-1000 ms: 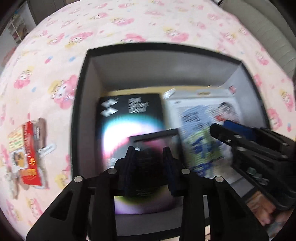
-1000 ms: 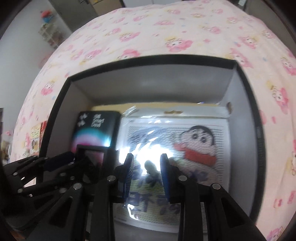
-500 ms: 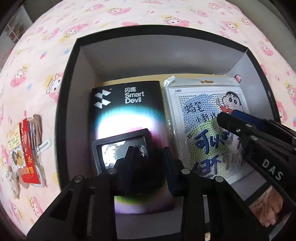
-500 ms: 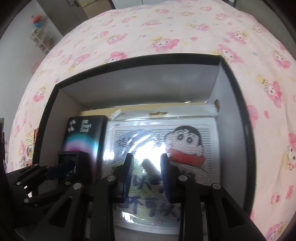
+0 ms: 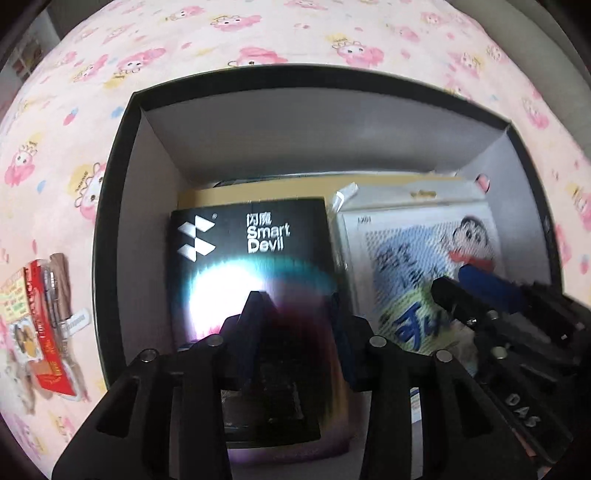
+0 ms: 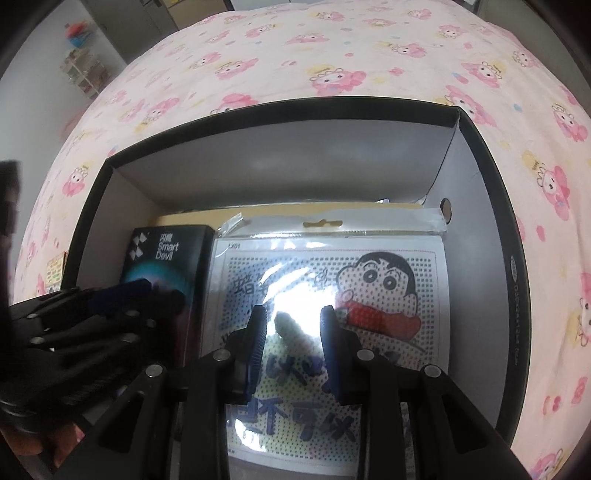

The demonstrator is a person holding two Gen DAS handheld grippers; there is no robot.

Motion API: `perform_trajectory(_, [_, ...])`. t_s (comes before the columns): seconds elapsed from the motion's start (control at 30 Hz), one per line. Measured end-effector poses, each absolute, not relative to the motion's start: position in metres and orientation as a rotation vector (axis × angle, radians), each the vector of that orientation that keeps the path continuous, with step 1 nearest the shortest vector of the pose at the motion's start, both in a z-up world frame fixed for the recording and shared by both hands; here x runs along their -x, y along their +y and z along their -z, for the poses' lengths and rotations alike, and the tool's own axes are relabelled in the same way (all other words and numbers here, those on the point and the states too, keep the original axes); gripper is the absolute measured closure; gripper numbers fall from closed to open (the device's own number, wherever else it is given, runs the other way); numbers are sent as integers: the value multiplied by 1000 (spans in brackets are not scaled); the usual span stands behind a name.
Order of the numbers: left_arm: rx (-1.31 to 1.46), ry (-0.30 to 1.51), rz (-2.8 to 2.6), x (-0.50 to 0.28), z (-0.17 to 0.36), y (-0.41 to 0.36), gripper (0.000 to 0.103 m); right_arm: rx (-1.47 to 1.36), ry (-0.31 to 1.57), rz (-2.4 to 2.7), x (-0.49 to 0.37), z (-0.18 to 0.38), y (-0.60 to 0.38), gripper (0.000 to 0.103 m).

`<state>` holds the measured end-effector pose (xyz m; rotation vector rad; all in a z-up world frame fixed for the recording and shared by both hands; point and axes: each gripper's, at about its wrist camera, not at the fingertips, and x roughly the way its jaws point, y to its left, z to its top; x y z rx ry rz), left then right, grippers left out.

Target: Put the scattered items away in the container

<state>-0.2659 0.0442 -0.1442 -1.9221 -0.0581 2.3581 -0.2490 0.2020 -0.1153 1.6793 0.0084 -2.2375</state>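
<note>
Two flat packs lie side by side on the floor of a black box [image 5: 110,229] with grey inner walls, which sits on a bed [image 5: 258,33] covered in a pink cartoon-print sheet. At the left is a black carton [image 5: 251,254] printed "Smart Devil" with a bright rainbow glare on its face; at the right, touching it along one edge, is a clear plastic bag holding a dotted cartoon picture [image 6: 332,314] of a boy with a red scarf. Both rest on something tan that shows only as a strip along their far edges.

Above the near end of the black carton hangs the left gripper [image 5: 295,317], pointing steeply down. A small dark framed thing [image 5: 269,410] lies under it on the carton's near part; its jaws are opening, and the pads do not seem to press on it, though the blur makes that uncertain.

Over the cartoon picture is the right gripper [image 6: 291,325], also pointing steeply down, its jaws drawn as near together as they go with nothing pinched between them.

Outside the box, on the sheet to the left, lies a red and yellow snack packet [image 5: 40,332] with pens beside it.
</note>
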Motion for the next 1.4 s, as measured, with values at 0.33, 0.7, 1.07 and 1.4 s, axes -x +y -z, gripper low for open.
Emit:
perform_trajectory(0.33, [1889, -146, -2308, 251, 131, 28, 72, -1724, -94, 2082, 243, 120, 201, 77])
perform_trajectory(0.7, [1770, -177, -2225, 223, 121, 47, 76, -1658, -90, 2225, 232, 99, 227, 77])
perform_trajectory(1.07, [1816, -303, -2278, 211, 115, 0, 88, -1672, 42, 2204, 222, 104, 212, 76])
perform_trajectory(1.4, [2035, -59, -2283, 226, 122, 10, 83, -1663, 150, 2057, 209, 114, 175, 76])
